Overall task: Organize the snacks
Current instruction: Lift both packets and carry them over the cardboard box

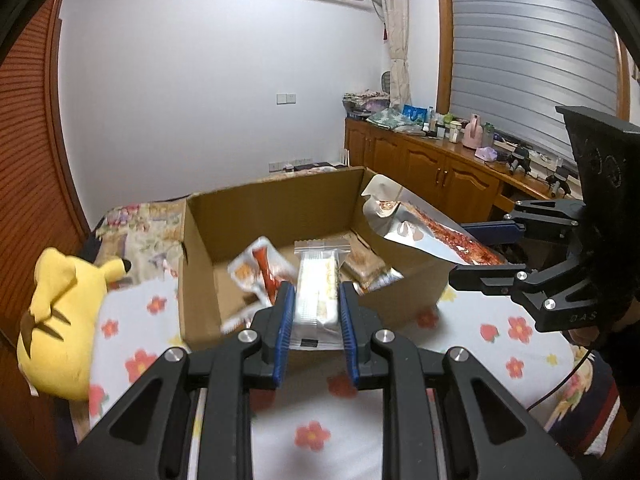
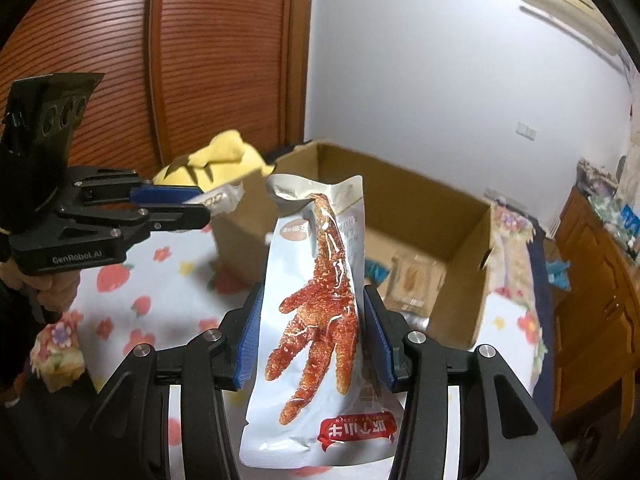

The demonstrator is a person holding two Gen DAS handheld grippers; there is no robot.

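Note:
My left gripper is shut on a white snack bar packet and holds it above the near edge of an open cardboard box. It also shows in the right wrist view, where the packet sticks out past its tips. My right gripper is shut on a white pouch printed with a red chicken foot, held in front of the box. In the left wrist view the right gripper holds the pouch over the box's right wall. Several snack packets lie inside the box.
The box sits on a bed with a white flowered cover. A yellow plush toy lies left of the box. A wooden cabinet with clutter on top stands at the right, and a wooden slatted door at the left.

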